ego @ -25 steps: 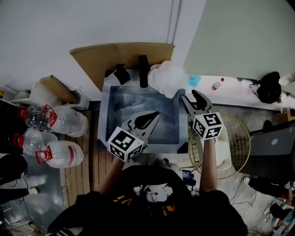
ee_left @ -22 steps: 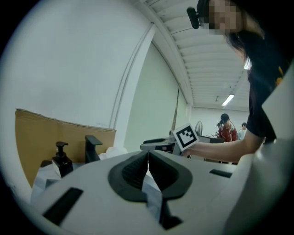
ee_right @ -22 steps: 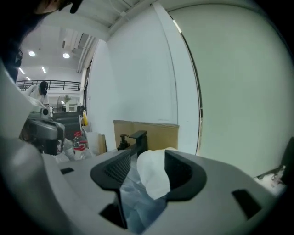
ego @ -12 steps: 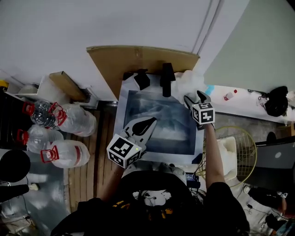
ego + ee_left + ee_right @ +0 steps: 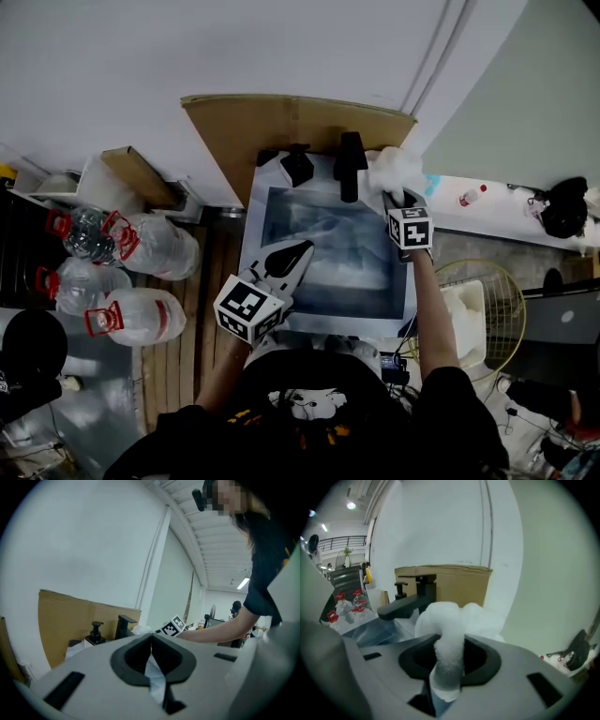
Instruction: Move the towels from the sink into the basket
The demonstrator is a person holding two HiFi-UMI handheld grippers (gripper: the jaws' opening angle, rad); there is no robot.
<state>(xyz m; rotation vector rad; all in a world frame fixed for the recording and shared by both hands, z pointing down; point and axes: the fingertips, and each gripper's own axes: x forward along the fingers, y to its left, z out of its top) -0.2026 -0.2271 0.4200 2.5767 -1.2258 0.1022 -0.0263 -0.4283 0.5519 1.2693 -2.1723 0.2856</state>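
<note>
Bottles point(image 5: 141, 248), left. Sink point(image 5: 337, 272), centre; left gripper point(image 5: 302, 249) over it, jaws together, nothing held. Towel point(image 5: 396, 171), white, at sink's far right corner, clamped in right gripper point(image 5: 398, 195), jaws just closed in. Basket point(image 5: 511, 314), right, holds white item point(image 5: 464, 314).

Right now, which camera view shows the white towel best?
The right gripper view: the towel fills its centre, one fold pinched in the right gripper, whose jaws have just been closing. The head view shows a white heap on the rim of the sink; the left gripper view, only a sliver beside the faucet.
</note>
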